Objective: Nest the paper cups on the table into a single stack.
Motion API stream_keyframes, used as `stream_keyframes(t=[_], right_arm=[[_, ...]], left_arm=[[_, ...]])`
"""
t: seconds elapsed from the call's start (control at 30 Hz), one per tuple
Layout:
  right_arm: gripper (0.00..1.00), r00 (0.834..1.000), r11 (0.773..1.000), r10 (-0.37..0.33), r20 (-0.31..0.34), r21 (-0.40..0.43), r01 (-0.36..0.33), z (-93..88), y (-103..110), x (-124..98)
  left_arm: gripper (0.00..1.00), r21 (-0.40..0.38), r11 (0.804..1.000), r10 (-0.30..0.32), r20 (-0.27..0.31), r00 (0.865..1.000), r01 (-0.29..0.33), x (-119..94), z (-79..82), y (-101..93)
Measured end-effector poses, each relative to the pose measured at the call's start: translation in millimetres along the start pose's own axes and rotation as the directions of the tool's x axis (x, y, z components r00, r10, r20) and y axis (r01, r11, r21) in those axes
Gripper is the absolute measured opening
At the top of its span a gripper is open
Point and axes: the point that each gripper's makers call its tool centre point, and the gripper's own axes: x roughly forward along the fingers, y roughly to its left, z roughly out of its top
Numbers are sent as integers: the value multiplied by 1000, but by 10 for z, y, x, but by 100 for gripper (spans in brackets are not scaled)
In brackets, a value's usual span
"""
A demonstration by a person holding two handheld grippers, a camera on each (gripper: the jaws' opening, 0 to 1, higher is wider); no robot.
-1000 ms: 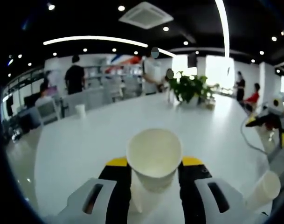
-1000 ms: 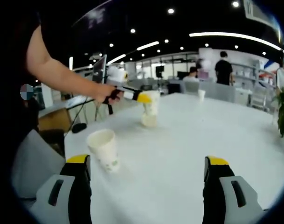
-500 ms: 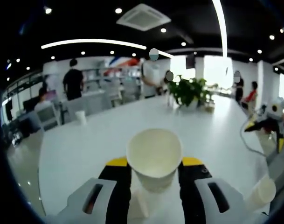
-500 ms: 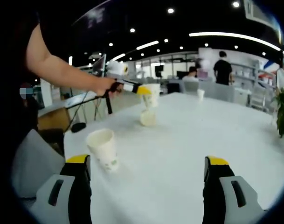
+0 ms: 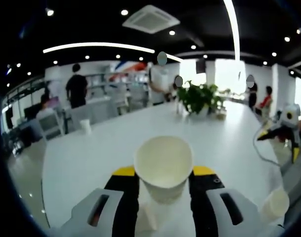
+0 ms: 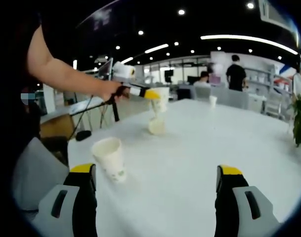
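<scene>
White paper cup (image 5: 163,167) sat clamped in the left gripper (image 5: 163,197), above another cup (image 6: 156,126); the right gripper (image 6: 157,197) gaped wide, a third cup (image 6: 109,158) at its ten o'clock, unstacked.

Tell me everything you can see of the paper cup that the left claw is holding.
The cup is plain cream-white paper with a rolled rim and looks empty. The left claw is shut on its sides below the rim, with its yellow-tipped jaws on either side. The mouth faces the camera in the left gripper view. In the right gripper view it hangs in the air above a second cup that stands on the white table, apart from it.
</scene>
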Motion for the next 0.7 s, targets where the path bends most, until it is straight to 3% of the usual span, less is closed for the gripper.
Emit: stream_keyframes(t=[0.7], right_arm=[[100,1000,1000,4,7,-19,-4,22,71,-80]], left_arm=[[37,14,1000,-12,3,1000,12,-109,89,-199]])
